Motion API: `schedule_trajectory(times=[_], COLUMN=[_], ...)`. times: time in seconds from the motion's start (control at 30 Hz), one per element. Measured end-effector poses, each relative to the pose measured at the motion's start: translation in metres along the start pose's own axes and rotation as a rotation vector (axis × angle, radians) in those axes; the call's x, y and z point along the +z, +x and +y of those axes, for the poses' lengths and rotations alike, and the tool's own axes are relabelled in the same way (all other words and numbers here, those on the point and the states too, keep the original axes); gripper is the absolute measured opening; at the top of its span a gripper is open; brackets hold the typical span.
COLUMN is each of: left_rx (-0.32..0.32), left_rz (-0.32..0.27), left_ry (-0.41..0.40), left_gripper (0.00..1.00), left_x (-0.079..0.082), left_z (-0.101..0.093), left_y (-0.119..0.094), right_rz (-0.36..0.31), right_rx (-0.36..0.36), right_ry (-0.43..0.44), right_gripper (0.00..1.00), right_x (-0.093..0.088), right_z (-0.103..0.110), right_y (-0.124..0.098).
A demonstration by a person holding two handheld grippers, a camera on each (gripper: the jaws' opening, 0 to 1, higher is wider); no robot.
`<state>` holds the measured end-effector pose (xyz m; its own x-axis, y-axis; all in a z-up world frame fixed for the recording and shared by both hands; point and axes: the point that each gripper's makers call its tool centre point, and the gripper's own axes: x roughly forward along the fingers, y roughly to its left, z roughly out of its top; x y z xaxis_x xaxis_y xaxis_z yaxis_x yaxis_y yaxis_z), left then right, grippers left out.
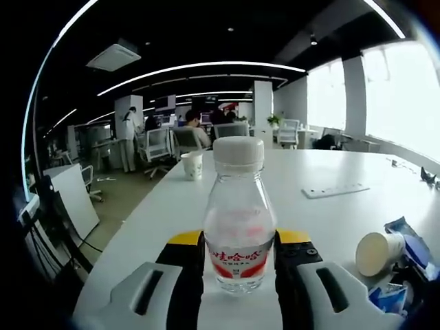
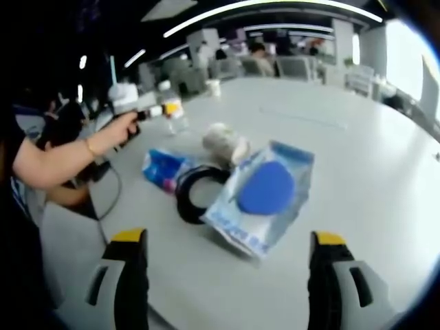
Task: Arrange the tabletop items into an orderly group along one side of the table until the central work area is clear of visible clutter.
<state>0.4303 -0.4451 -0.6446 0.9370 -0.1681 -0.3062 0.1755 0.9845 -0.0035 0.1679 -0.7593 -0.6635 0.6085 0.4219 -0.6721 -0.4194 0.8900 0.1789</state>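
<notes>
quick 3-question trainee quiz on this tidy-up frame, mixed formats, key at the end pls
1. True or false: the left gripper has its jaws on either side of the water bottle.
2. Multiple choice: in the right gripper view, what lies nearest the right gripper? A) paper cup B) clear bag with a blue round pad C) power strip
3. Fill in: in the left gripper view, the paper cup at the right lies on its ____.

Key: 1 true; 2 B; 3 side
</notes>
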Motion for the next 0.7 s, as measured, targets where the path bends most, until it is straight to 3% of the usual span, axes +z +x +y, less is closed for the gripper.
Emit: schedule_trajectory(times=[0.27, 0.43, 0.57, 0.7], left_rx=[-0.032, -0.088, -0.149, -0.192], left_rz=[0.004, -0.010, -0.011, -0.016], left_ry=[0.002, 0.031, 0.032, 0.054], left_gripper=[0.73, 0.89, 0.99, 1.00], left_x=[0.010, 0.017, 0.019, 0.019], left_z=[-0.004, -0.017, -0.031, -0.042], left_y=[-0.008, -0.016, -0.021, -0.028], right_rz=[-0.037, -0.045, -0.049, -0.050], right_rx=[0.008, 0.015, 0.017, 0.018], right_ry=[-0.025, -0.030, -0.030, -0.026], right_gripper=[0.96, 0.96, 0.96, 0.96], right_x=[0.008, 0.011, 0.011, 0.011], right_z=[0.002, 0.003, 0.004, 0.004], right_y=[0.002, 0.003, 0.002, 0.002])
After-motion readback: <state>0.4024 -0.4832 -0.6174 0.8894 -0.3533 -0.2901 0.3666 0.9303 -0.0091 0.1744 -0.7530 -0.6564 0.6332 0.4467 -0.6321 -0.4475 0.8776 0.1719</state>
